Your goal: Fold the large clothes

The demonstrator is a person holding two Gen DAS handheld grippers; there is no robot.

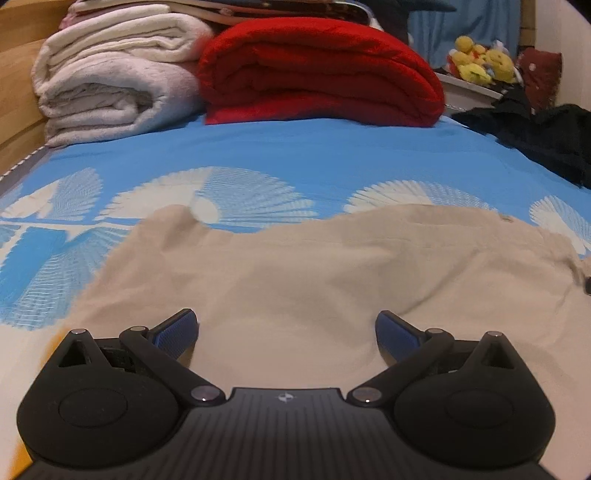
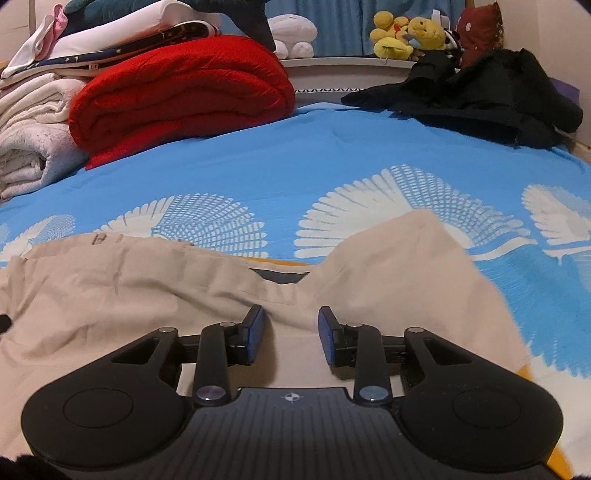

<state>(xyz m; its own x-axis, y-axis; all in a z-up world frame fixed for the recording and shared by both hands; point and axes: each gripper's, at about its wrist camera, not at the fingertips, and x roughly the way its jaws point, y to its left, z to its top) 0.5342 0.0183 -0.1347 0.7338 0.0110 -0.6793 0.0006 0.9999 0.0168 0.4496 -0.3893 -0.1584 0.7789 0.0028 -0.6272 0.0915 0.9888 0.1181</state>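
Observation:
A beige garment (image 1: 295, 266) lies spread and rumpled on the blue patterned bedsheet (image 1: 295, 147). It also shows in the right wrist view (image 2: 147, 280), with a raised corner at the right and a dark gap in its far edge. My left gripper (image 1: 286, 328) is wide open just above the beige cloth, holding nothing. My right gripper (image 2: 291, 330) is open with a narrower gap, low over the cloth, with nothing between the blue pads (image 2: 327, 339).
A folded red blanket (image 1: 317, 70) and stacked white towels (image 1: 110, 85) sit at the bed's far side. A black garment (image 2: 480, 99) is heaped at the far right. Yellow plush toys (image 2: 406, 33) sit on a shelf behind. A wooden bed frame (image 1: 18, 66) runs along the left.

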